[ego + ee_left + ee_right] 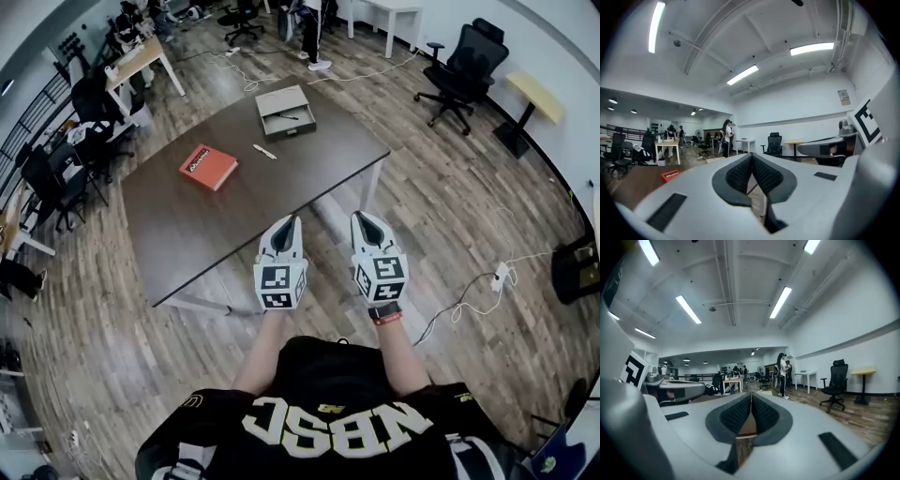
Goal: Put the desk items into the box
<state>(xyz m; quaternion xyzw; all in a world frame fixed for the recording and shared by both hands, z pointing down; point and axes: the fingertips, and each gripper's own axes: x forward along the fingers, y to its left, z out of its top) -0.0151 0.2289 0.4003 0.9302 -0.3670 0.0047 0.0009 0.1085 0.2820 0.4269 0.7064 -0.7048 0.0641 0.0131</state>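
In the head view I count one box (285, 112), open-topped, at the far edge of the brown table (187, 234). Its long axis runs left to right, tilted slightly up to the right. One slim dark item (284, 116) lies inside along that axis. On the table, well apart from the box, lie one red book (208, 167), flat with its longer side slanting down to the right, and one slim pale item (264, 151) pointing the same slanted way. My two grippers hover near the table's near edge, pointing at it.

In the left gripper view, the left gripper (751, 157) is clenched with nothing inside; the book shows low left.

In the right gripper view, the right gripper (751, 397) is likewise clenched and empty.
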